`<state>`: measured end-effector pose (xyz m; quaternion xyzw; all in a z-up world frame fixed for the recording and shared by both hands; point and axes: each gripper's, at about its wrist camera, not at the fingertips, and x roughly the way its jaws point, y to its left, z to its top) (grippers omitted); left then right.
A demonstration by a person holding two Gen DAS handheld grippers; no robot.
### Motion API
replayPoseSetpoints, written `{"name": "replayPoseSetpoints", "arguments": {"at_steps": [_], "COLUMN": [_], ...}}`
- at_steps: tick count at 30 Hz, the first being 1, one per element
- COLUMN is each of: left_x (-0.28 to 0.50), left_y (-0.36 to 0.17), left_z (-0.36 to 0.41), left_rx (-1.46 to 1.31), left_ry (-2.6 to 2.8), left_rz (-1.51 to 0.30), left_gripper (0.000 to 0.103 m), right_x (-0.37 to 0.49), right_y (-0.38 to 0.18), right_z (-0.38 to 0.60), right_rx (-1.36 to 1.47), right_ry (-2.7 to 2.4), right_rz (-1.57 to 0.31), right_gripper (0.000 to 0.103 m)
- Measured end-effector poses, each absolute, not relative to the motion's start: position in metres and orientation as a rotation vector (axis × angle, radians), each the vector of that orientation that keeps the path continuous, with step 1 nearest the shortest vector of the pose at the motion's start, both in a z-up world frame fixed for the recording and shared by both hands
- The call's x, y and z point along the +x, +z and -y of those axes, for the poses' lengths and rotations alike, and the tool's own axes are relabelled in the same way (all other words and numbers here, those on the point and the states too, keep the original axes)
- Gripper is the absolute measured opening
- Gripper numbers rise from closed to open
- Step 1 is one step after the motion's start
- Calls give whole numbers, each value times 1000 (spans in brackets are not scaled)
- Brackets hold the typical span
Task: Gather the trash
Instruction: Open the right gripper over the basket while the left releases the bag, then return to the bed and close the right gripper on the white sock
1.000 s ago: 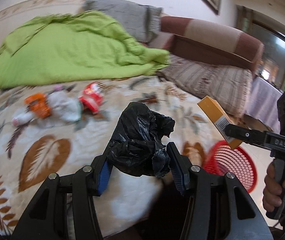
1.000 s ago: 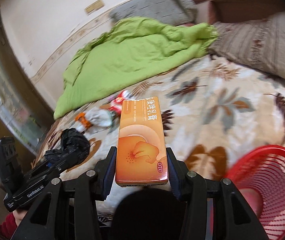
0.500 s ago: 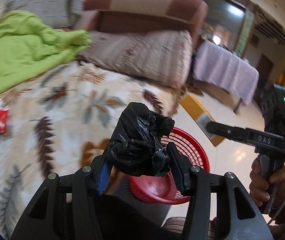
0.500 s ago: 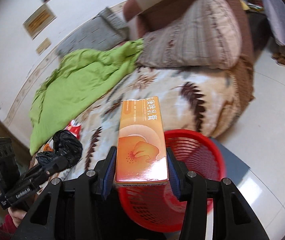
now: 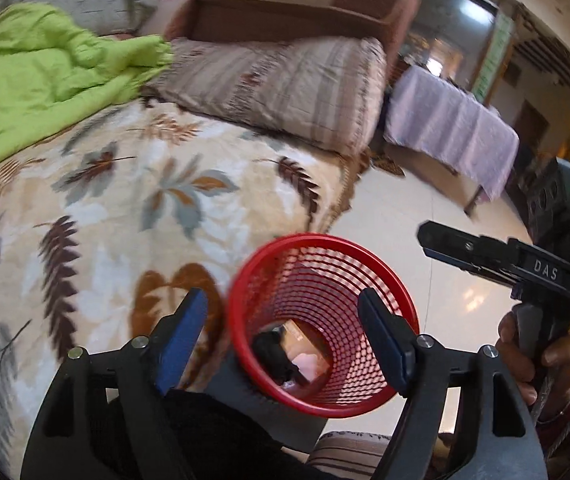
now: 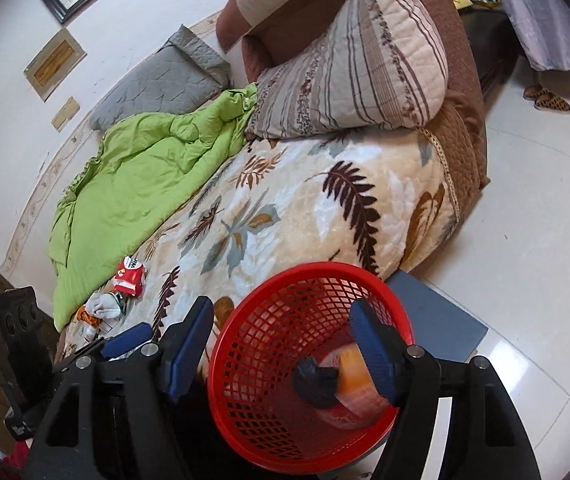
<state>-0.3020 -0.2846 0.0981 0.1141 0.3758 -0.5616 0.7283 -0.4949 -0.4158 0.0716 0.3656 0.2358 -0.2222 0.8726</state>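
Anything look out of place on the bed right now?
Yes: litter lies on the bedspread by the green blanket, a red wrapper and crumpled white and orange scraps, outside the red basket.

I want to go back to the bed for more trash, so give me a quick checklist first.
1. Left gripper open, nothing in it: ok.
2. Right gripper open, nothing in it: ok.
3. Black bag inside the red basket: ok.
4. Orange box inside the basket: ok, though blurred.
5. Trash left on the bed: red packet and white wad, so not ok.
6. Basket steady: cannot tell.
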Motion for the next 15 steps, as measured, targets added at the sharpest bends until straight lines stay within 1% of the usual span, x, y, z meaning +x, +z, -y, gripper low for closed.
{"name": "replayPoseSetpoints", "arguments": {"at_steps": [8,15], "left_x": [-256,-217], "left_y": [110,107], "left_z": [226,166], "left_rx": [168,118], "left_ry": [-1085,-940], "left_rz": [-786,-767], "left_gripper": [76,76], "right_x": [-459,-397], "right_y": [77,85], "right_z": [398,352], "right_rx": [730,597], "right_ry": [-376,-251], "right_rz": [-523,-583], "right_gripper": [76,76]}}
